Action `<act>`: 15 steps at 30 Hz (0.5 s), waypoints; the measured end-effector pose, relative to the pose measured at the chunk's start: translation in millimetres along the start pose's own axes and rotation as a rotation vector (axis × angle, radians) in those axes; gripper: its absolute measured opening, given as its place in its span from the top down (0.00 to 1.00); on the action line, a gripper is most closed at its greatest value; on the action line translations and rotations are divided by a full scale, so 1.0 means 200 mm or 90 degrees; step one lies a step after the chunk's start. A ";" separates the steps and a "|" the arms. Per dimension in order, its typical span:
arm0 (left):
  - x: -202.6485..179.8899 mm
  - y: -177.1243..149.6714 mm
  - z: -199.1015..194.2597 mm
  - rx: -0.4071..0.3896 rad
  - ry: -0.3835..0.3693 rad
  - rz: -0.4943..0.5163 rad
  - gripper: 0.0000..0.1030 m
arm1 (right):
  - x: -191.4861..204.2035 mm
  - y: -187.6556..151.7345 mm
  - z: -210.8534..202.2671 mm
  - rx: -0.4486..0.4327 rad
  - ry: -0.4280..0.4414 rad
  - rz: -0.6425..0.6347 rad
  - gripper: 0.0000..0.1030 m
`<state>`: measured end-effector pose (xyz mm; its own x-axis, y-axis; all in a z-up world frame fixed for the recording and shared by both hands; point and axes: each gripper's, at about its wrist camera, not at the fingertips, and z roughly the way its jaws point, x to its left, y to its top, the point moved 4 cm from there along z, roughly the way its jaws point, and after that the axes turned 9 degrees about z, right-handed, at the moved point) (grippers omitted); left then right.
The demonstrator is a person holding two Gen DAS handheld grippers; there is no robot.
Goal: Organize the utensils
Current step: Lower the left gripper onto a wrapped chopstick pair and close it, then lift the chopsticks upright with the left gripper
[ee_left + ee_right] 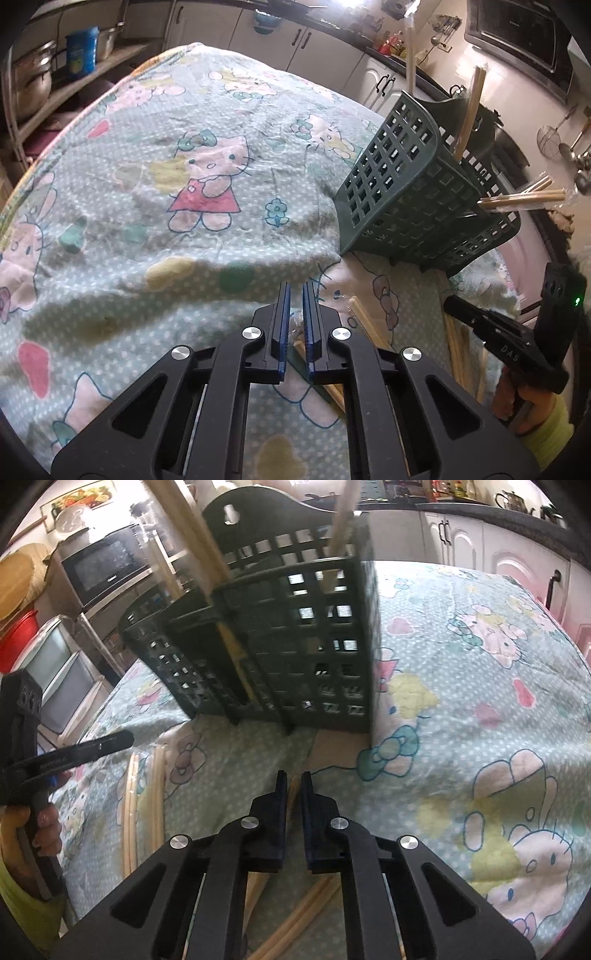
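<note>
Starting at the left, the left tongs (296,295) are pointing down at the worktop covered by a pale green cartoon-cat printed cloth (155,192), their blue-padded jaws drawn nearly together on a clear-wrapped pair of pale wooden chopsticks (325,384) whose long axis is running diagonally from under the jaws toward the lower right; the pads are appearing to pinch it, though the contact point is partly hidden. Further right, more loose wooden chopsticks (456,350) are lying on the cloth, lengthwise away from the camera, near the right tongs (294,779). Those right tongs are likewise closed to a narrow slit, with a wooden chopstick (293,794) sitting between the jaws and running back beneath them. The dark green perforated plastic utensil basket (295,638) is standing upright just ahead of the right tongs and up to the right of the left ones, already holding several chopsticks upright. The right hand is nearer the basket, so its load is probably going in first.
</note>
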<state>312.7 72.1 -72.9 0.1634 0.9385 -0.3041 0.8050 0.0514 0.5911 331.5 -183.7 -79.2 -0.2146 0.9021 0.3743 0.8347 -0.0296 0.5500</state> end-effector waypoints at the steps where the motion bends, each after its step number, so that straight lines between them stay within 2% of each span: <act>1: 0.01 0.00 0.00 0.003 -0.010 -0.004 0.98 | 0.01 0.00 0.00 0.000 0.002 -0.001 0.93; 6: 0.02 -0.02 0.00 0.014 -0.035 -0.012 0.97 | 0.04 -0.01 -0.04 -0.009 0.014 -0.008 0.95; 9: 0.01 -0.03 0.02 0.021 -0.034 -0.009 0.96 | 0.07 -0.01 -0.07 -0.013 0.020 -0.018 0.95; 11: -0.01 -0.03 0.03 0.024 -0.037 -0.006 0.91 | 0.08 -0.02 -0.09 -0.015 0.022 -0.024 0.95; 15: -0.04 -0.02 0.07 0.030 -0.029 0.011 0.90 | 0.09 -0.02 -0.11 -0.020 0.022 -0.032 0.95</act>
<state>316.2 60.4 -83.3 0.2024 0.9226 -0.3284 0.8276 0.0181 0.5610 312.0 -176.9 -58.0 -0.2738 0.8876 0.3705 0.8061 0.0016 0.5918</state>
